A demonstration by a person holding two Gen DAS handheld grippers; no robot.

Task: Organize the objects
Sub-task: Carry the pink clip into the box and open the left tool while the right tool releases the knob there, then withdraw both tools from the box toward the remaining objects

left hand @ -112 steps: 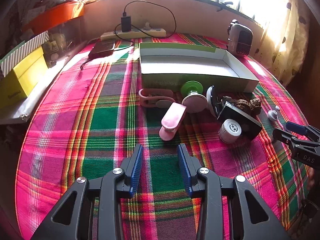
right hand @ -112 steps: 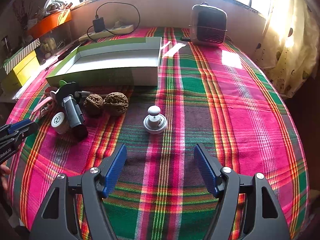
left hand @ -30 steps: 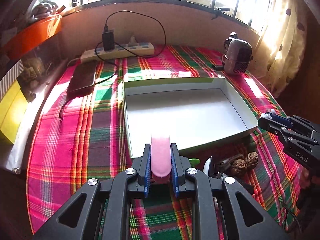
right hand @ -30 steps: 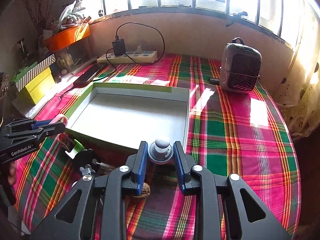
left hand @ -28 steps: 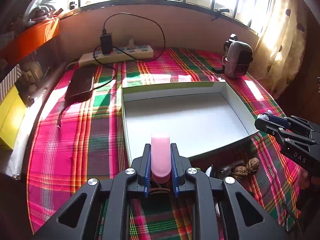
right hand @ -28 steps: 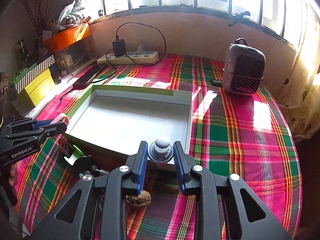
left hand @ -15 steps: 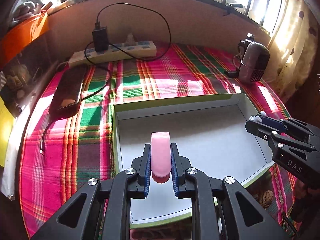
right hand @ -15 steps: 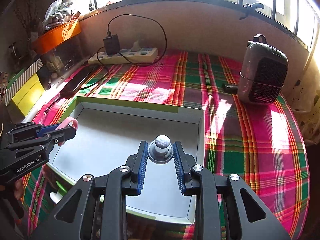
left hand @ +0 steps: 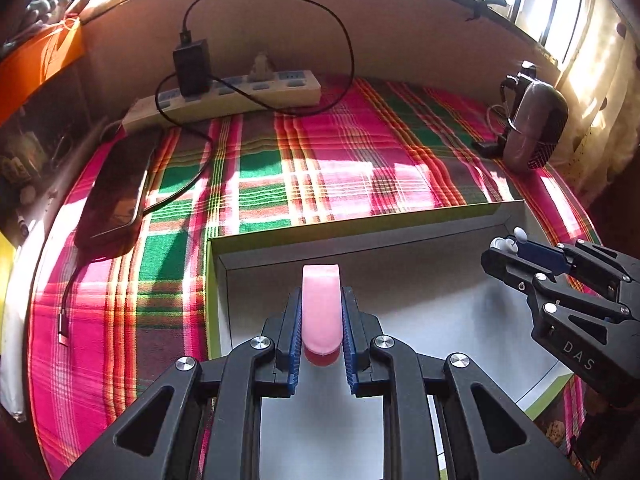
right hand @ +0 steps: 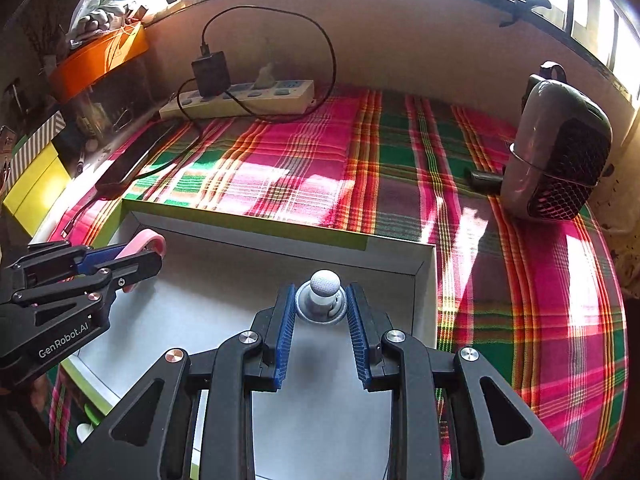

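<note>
Both loads have been carried over the box (left hand: 400, 236) within the last second: a second ago the near wall of the box lay ahead of each gripper, and now only its grey floor is seen beneath the fingers, with the far wall close ahead. The left gripper (left hand: 321, 312) is pinched on the pink clip (left hand: 321, 304), which stands up between the blue pads and is held above the left part of the box floor, near the left wall. The right gripper (right hand: 322, 304) is closed on the grey knob (right hand: 323, 298), gripped by its round base with the ball top upward, above the right part of the box, near the far right corner. Neither grip has altered in that second. Both pieces are judged to hang clear of the floor, though contact cannot be told for certain. The walnuts (left hand: 558, 428) are glimpsed outside the box at its near right corner, so more is left to be gathered. The carrying step is judged nearly finished; lowering and release are what remain for these two pieces.
</note>
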